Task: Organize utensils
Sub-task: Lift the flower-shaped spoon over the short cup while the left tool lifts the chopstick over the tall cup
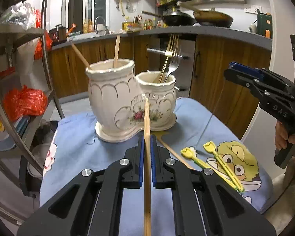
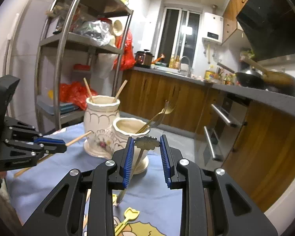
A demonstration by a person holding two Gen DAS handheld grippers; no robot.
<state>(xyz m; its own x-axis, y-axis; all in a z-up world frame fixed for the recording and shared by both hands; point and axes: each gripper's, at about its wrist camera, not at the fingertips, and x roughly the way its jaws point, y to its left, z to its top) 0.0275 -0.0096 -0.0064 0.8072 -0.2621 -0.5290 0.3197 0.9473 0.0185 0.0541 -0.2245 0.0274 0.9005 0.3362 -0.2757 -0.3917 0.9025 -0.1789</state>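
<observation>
Because the left claw [image 1: 147,137] is squeezed shut on a wooden chopstick [image 1: 147,118], the good way to do this step is to go slowly and aim well. The chopstick sticks out straight ahead of the claw, and its tip points at the white holder [image 1: 116,102], which stands in front of the claw on the blue cloth [image 1: 78,147]. I think the tall cup [image 1: 110,66], up and a bit to the left of the tip, is the right home, since two chopsticks already lean in there (the forks [image 1: 172,59] live in the short cup). Lift the tip over the rim first, then let go. The right claw [image 2: 145,143] holds a small fancy spoon [image 2: 145,142] between its blue pads [image 2: 128,157]; the short cup [image 2: 130,126] is just ahead of it. One more chopstick [image 1: 173,152] and two yellow picks [image 1: 212,159] lie on the cloth to the right of the left claw.
</observation>
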